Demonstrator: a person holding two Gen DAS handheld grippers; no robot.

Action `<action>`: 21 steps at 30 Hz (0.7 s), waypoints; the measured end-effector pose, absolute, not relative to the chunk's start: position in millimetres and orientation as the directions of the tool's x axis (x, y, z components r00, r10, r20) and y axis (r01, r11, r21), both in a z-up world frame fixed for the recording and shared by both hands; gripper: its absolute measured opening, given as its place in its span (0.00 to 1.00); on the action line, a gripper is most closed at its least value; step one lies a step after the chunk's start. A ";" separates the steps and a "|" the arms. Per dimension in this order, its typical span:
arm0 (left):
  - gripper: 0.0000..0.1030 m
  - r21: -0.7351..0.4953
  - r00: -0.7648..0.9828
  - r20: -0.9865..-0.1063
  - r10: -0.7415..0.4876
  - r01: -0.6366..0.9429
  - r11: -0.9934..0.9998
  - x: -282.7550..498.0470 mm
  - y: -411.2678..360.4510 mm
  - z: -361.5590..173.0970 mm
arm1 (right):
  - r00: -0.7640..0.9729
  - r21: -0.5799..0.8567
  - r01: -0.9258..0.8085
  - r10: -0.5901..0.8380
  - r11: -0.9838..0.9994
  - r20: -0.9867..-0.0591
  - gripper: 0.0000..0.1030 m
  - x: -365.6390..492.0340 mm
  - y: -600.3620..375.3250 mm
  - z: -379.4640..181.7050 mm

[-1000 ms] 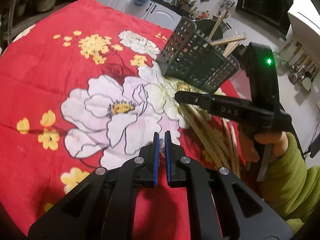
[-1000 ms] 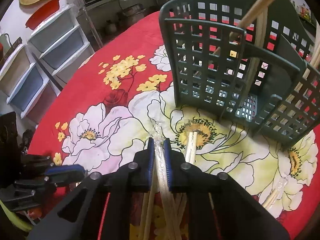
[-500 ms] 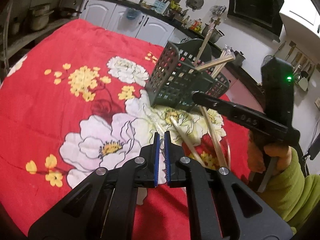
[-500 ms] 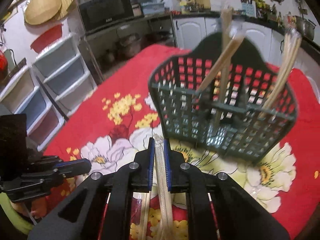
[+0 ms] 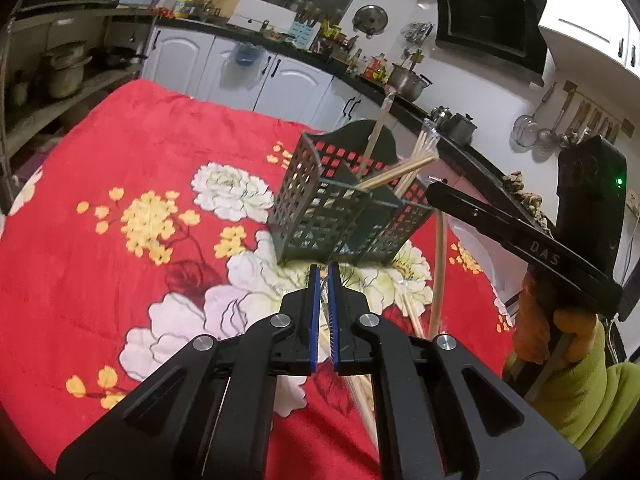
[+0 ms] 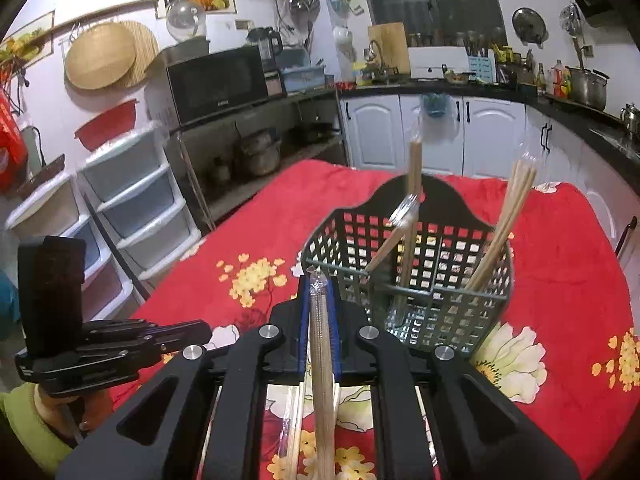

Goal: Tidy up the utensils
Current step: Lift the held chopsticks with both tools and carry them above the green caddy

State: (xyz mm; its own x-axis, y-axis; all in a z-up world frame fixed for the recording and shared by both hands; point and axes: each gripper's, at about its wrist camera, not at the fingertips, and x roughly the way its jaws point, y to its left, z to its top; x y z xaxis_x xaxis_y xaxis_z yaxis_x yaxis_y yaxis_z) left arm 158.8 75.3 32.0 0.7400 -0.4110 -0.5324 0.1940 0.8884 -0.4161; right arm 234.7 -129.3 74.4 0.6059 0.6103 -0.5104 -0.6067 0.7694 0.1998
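Note:
A dark green lattice utensil basket (image 5: 344, 204) stands on the red floral cloth; it also shows in the right wrist view (image 6: 416, 276). Several wrapped chopstick pairs (image 6: 506, 216) lean upright in its compartments. My right gripper (image 6: 320, 284) is shut on a plastic-wrapped chopstick pair (image 6: 320, 344), lifted off the cloth just in front of the basket; its lower part (image 5: 438, 264) hangs down in the left wrist view. My left gripper (image 5: 324, 276) is shut and empty, held low in front of the basket. More chopsticks (image 5: 412, 312) lie on the cloth.
The red floral cloth (image 5: 120, 168) covers a round table. Kitchen counters and white cabinets (image 6: 432, 128) stand behind it. Plastic drawers (image 6: 132, 200) and a microwave (image 6: 216, 84) stand at the left. The right gripper's body (image 5: 520, 240) shows at the right of the left wrist view.
My right gripper has lifted the wrapped chopsticks off the cloth and tilted up toward the basket's rim. My left gripper has risen and drawn back a little, still shut.

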 end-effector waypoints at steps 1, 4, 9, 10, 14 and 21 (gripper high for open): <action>0.02 -0.414 0.741 -0.530 -0.412 0.198 0.889 159.8 74.5 33.4 | 0.609 0.202 -0.605 0.611 0.770 -0.506 0.09 234.4 -131.8 76.3; 0.02 -0.404 0.745 -0.524 -0.414 0.210 0.890 162.1 71.5 39.3 | 0.622 0.201 -0.600 0.610 0.774 -0.491 0.09 231.8 -137.3 81.1; 0.02 -0.388 0.753 -0.515 -0.410 0.222 0.894 167.6 66.7 50.1 | 0.648 0.194 -0.589 0.602 0.784 -0.466 0.09 228.5 -145.7 89.8; 0.02 -0.383 0.754 -0.514 -0.409 0.225 0.896 169.1 65.5 52.7 | 0.651 0.194 -0.587 0.601 0.786 -0.463 0.09 227.7 -146.0 90.6; 0.02 -0.373 0.758 -0.508 -0.410 0.235 0.897 173.5 62.8 59.3 | 0.666 0.191 -0.580 0.596 0.792 -0.448 0.08 226.4 -153.5 96.3; 0.02 -0.350 0.769 -0.485 -0.416 0.265 0.899 177.3 54.9 75.5 | 0.694 0.191 -0.567 0.590 0.801 -0.413 0.08 222.6 -166.4 107.2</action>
State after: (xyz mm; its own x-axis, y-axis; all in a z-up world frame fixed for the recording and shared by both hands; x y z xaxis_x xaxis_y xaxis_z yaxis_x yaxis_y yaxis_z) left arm 177.3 54.9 75.5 0.7692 -0.4158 -0.4853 0.2650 0.8985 -0.3499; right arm 222.6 -166.4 107.2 0.6939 0.5901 -0.4127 -0.5673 0.8010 0.1913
